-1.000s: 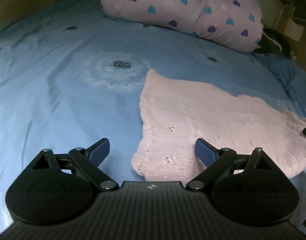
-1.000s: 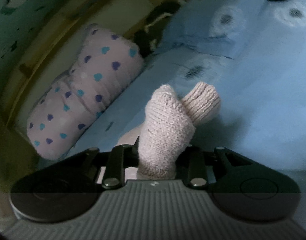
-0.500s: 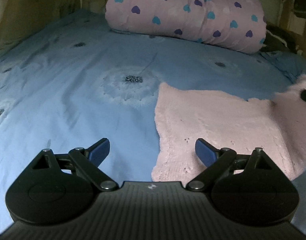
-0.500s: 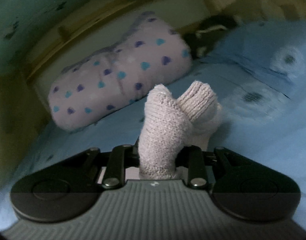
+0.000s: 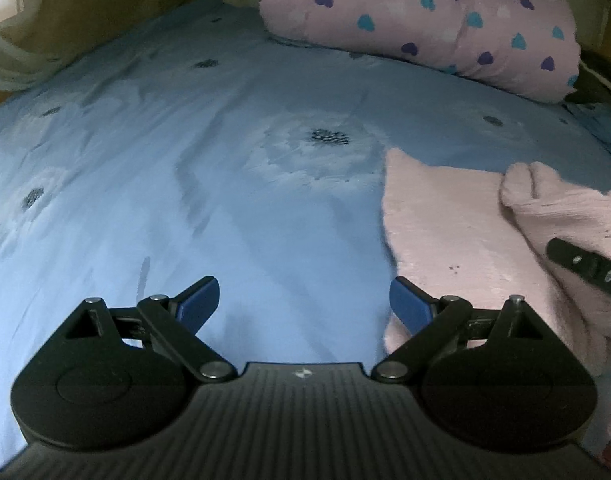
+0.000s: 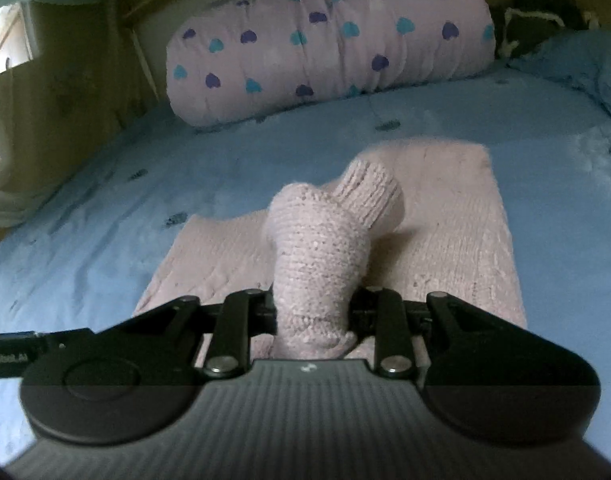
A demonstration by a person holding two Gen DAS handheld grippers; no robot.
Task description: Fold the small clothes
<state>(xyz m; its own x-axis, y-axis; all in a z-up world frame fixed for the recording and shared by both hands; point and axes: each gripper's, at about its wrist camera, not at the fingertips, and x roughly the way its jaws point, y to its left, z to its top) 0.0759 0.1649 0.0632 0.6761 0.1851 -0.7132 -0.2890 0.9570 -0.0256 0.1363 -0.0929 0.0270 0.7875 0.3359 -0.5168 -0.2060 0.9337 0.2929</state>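
Note:
A pale pink knitted garment (image 5: 445, 224) lies flat on the blue bedsheet (image 5: 185, 200), at the right of the left wrist view. My left gripper (image 5: 304, 304) stands open over the sheet beside the garment's left edge, nothing between its blue pads (image 5: 407, 304). My right gripper (image 6: 311, 312) is shut on a bunched sleeve (image 6: 317, 256) of the same garment, held above the flat body (image 6: 457, 232). The ribbed cuff (image 6: 369, 192) sticks up past the jaws. In the left wrist view that lifted sleeve (image 5: 545, 204) and a black part of the right gripper (image 5: 585, 268) show at the right edge.
A pink bolster pillow (image 6: 329, 48) with blue and purple hearts lies across the far end of the bed. A blue pillow (image 6: 577, 64) and a dark item (image 6: 545, 16) sit at the far right. A yellowish wall (image 6: 73, 80) and a pale curtain (image 5: 9, 64) border the left side.
My right gripper has carried the sleeve leftward over the garment body and rolled level. In the left wrist view the garment has shifted right and the folded sleeve has come into sight.

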